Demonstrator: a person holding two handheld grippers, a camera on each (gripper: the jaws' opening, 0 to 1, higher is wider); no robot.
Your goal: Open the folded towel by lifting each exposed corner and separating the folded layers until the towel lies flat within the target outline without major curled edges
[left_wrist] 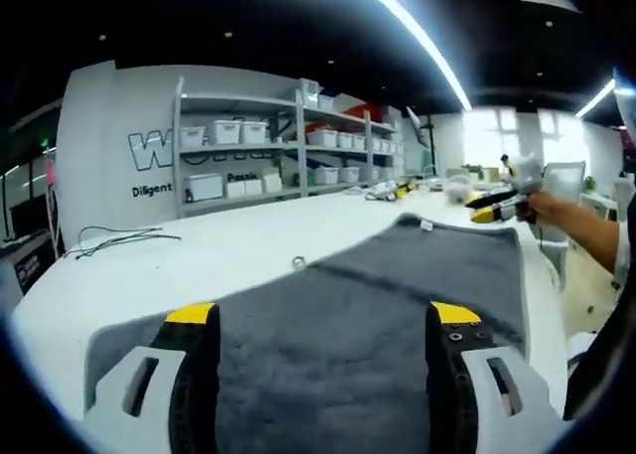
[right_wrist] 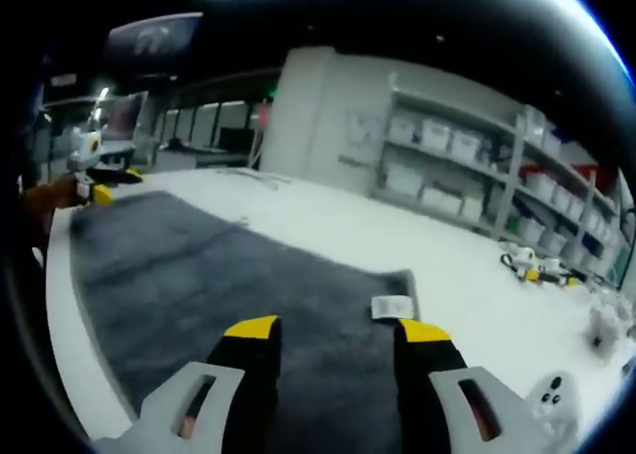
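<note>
A dark grey towel (left_wrist: pixel 368 305) lies spread over a white table (left_wrist: pixel 199 265), with a small white label (left_wrist: pixel 425 224) at its far edge. My left gripper (left_wrist: pixel 323 320) hovers over the near part of the towel, jaws wide apart with nothing between them. My right gripper (left_wrist: pixel 502 206), held in a person's hand, hangs by the towel's far right corner. In the right gripper view the towel (right_wrist: pixel 219 275) runs away to the left and its label (right_wrist: pixel 392 307) lies just ahead of my open right gripper (right_wrist: pixel 336 333). The left gripper (right_wrist: pixel 94 191) shows at the towel's other end.
A small ring-like item (left_wrist: pixel 298 263) and loose cables (left_wrist: pixel 119 237) lie on the table beyond the towel. Shelves with white bins (left_wrist: pixel 288 146) stand behind. Spare tools (right_wrist: pixel 537 267) and a white controller (right_wrist: pixel 552 394) rest on the table to the right.
</note>
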